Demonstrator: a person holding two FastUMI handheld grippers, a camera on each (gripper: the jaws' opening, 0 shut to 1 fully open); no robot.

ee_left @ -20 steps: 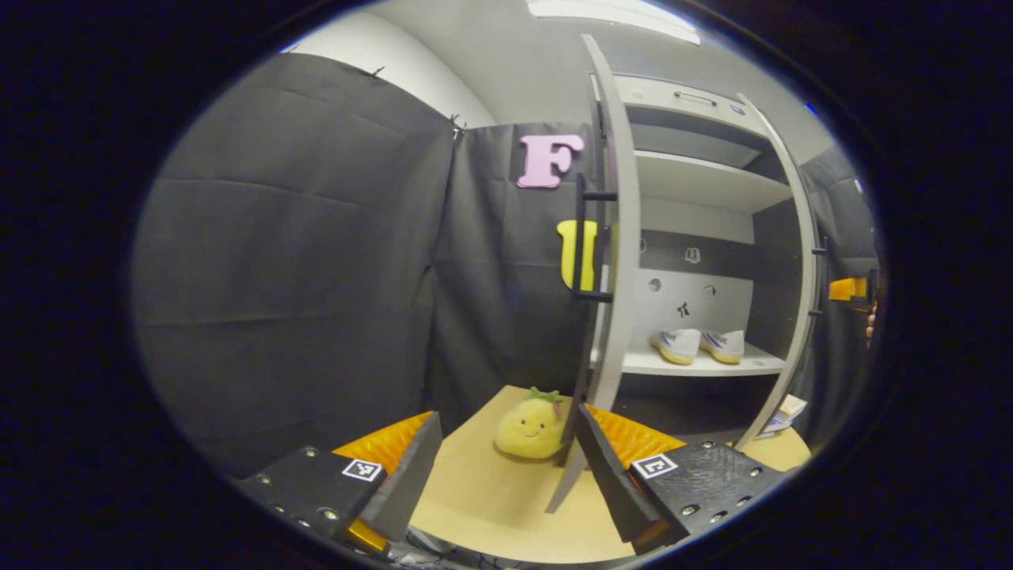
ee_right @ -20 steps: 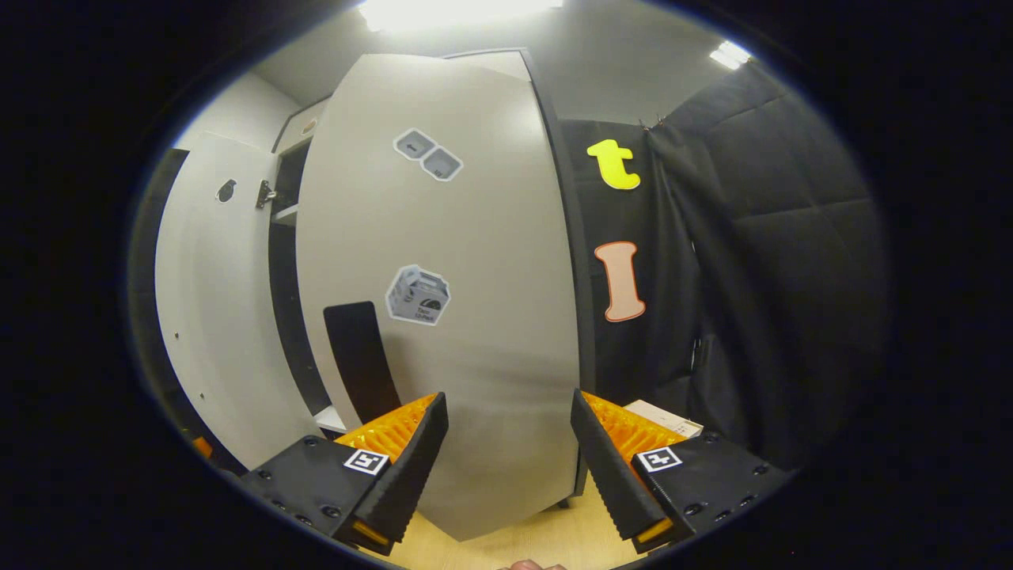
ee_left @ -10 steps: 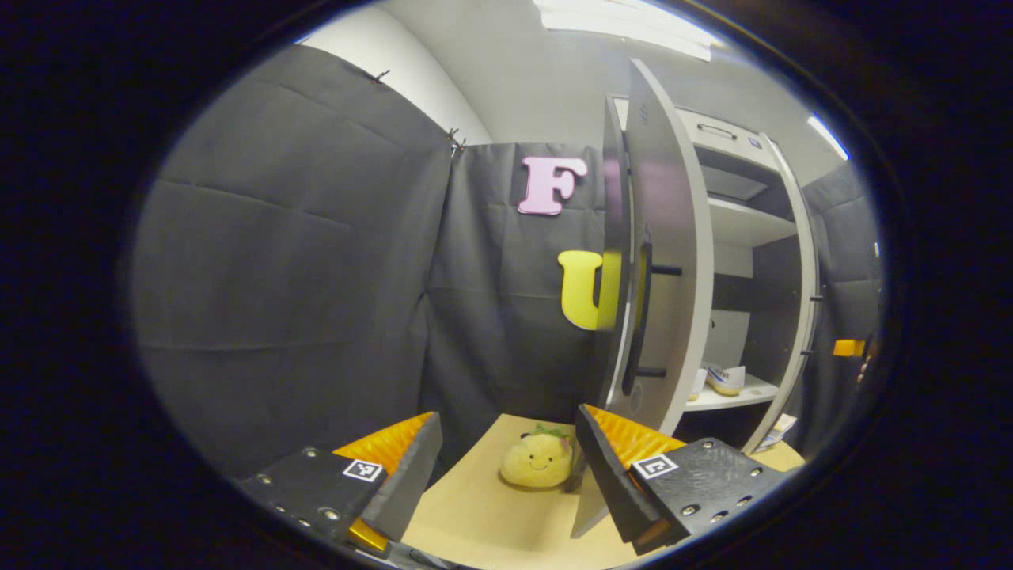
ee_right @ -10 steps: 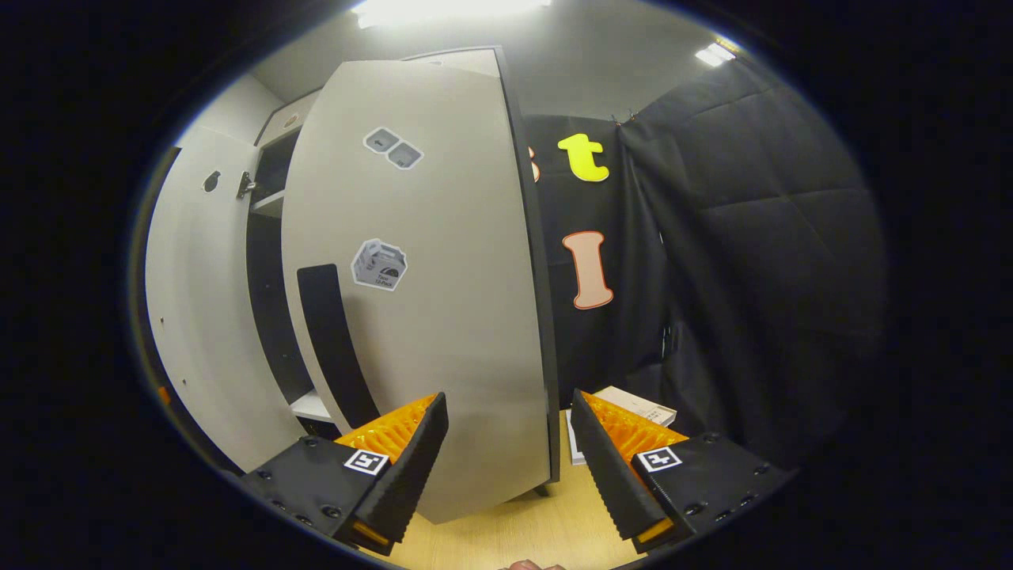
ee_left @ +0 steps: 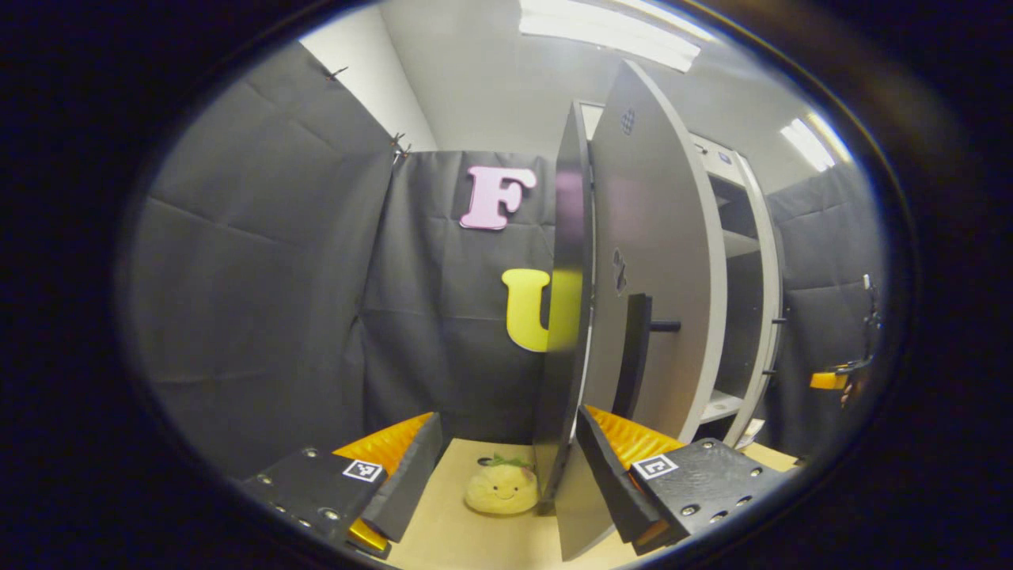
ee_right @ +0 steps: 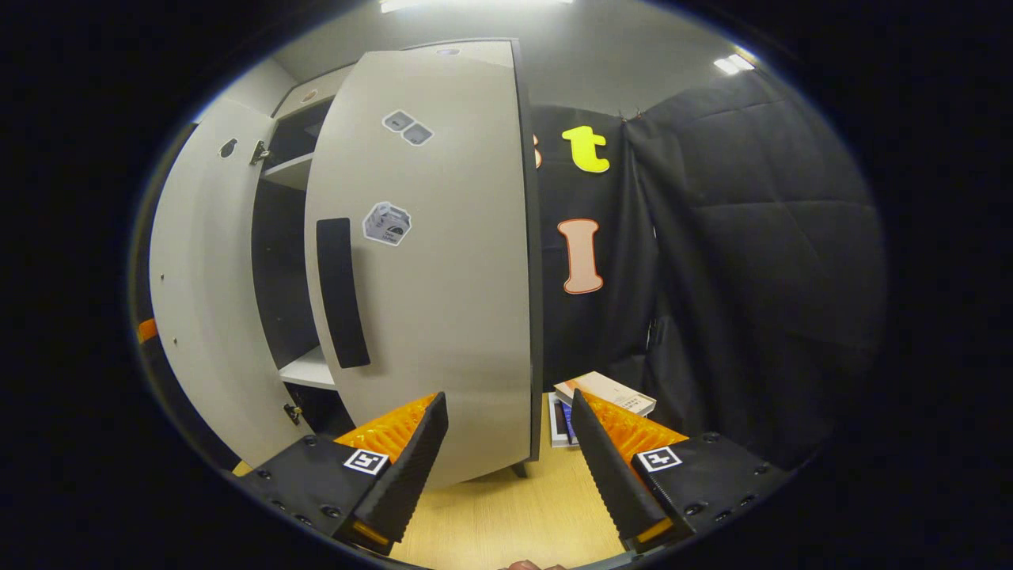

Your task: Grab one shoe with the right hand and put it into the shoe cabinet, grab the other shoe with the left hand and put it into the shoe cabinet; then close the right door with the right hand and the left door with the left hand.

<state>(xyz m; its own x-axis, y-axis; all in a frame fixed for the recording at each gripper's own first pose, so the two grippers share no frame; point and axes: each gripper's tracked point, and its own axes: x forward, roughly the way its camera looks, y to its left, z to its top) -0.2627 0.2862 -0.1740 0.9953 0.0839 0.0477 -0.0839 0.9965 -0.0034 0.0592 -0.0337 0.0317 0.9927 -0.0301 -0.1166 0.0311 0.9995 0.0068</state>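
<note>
Left gripper view first: the left gripper (ee_left: 506, 467) has its fingers apart with nothing between them, and its right finger (ee_left: 609, 475) sits right up against the bottom edge of the left door (ee_left: 657, 269). I can't tell if it's actually touching or just overlapping from this angle. That door is edge-on, roughly half swung, with its dark handle (ee_left: 633, 356) at about 3 o'clock of the gripper. A little plush (ee_left: 501, 489) sits on the floor at 12 o'clock, just beside the door's foot.

Right gripper view: the right gripper (ee_right: 510, 467) is also spread and empty, with the right door (ee_right: 427, 261) at 11 o'clock. It's partly swung, and there's a dark gap between it and the left door's inner face (ee_right: 206, 301). Some books (ee_right: 605, 392) lie on the floor at 1 o'clock.

My read is we're in the door-closing part. Neither door is shut, so the next move is a steady push on each panel until they meet the cabinet (ee_left: 752, 261) front (watch the plush, it could get nudged by the door).

The shoes are presumably on the shelf (ee_left: 716, 405), but the left door hides them. The hinges and the cabinet's foot are mostly cut off too.
</note>
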